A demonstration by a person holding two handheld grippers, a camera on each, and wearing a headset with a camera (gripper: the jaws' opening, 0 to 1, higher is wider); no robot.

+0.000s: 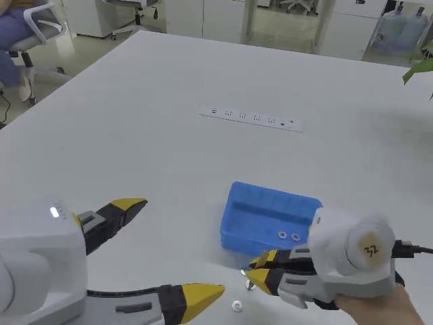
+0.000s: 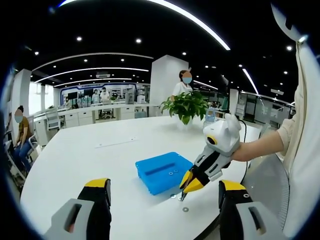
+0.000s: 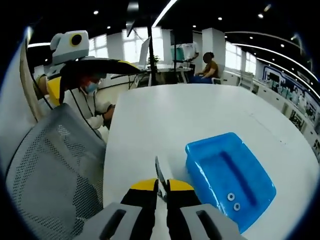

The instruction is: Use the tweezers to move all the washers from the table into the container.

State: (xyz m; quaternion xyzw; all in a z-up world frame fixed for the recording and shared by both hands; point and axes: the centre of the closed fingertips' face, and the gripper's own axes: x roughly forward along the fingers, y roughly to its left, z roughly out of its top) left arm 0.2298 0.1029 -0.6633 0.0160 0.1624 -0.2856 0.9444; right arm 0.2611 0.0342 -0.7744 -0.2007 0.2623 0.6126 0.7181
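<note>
A blue container (image 1: 252,208) sits on the white table with two washers (image 1: 289,235) inside. A loose washer (image 1: 237,306) lies on the table in front of it, and another washer (image 2: 185,210) shows in the left gripper view. My right gripper (image 1: 260,267) is shut on thin metal tweezers (image 3: 159,175). The tweezers' tips (image 2: 181,196) point down at the table by the container's near corner. I cannot tell if they hold a washer. My left gripper (image 1: 177,247) hangs open and empty at the lower left, apart from the container (image 2: 155,170).
A white power strip (image 1: 250,118) lies mid-table beyond the container. A potted plant (image 2: 187,106) stands at the far table edge. People sit or stand around the room, and a mesh chair (image 3: 50,170) is close to the table's side.
</note>
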